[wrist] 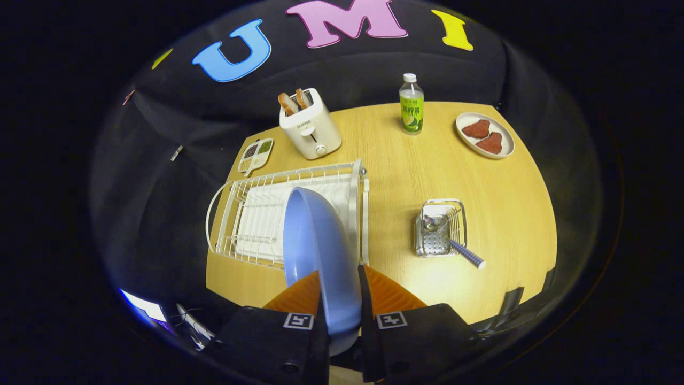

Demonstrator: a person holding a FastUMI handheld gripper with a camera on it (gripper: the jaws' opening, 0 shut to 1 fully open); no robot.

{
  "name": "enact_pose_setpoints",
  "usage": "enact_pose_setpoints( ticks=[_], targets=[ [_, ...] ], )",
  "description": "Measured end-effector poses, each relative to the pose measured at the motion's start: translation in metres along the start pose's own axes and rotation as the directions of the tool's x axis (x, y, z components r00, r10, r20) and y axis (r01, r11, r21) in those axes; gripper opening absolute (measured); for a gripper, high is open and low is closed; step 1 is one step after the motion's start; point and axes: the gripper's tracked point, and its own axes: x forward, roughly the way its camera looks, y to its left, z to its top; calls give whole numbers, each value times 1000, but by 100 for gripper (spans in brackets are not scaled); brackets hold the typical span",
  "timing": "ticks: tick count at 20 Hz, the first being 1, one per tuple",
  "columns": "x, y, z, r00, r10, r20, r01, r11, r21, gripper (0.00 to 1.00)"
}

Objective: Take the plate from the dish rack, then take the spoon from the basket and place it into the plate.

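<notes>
A blue plate [319, 251] stands on edge between my fingers, lifted above the white wire dish rack [256, 214]. My gripper [340, 291] is shut on the plate's near rim, one finger on each face. To the right of the rack sits a small metal basket [441, 227] on the wooden table. A spoon [459, 251] lies in the basket, its bowl inside and its blue checked handle sticking out over the near rim toward me.
A white toaster [311, 128] with two slices of bread stands beyond the rack. A green-labelled bottle [411, 107] and an oval dish with red pieces [485, 136] sit at the far side. A small compartment tray [255, 155] lies left of the toaster.
</notes>
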Motion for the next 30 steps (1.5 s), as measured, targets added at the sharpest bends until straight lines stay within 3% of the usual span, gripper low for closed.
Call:
enact_pose_setpoints(
  ticks=[10,13,16,20,28,30],
  targets=[
    [33,-13,-126,984,73,-164,-51,989,138,28],
    [54,-15,-141,981,103,-165,-71,979,189,28],
    [75,-29,-147,983,75,-165,-41,979,199,28],
    [84,-27,-152,980,119,-158,-78,967,244,30],
    [97,-62,-157,985,-44,-166,74,982,176,53],
    [96,-67,-156,985,-65,-163,93,981,171,52]
  ],
)
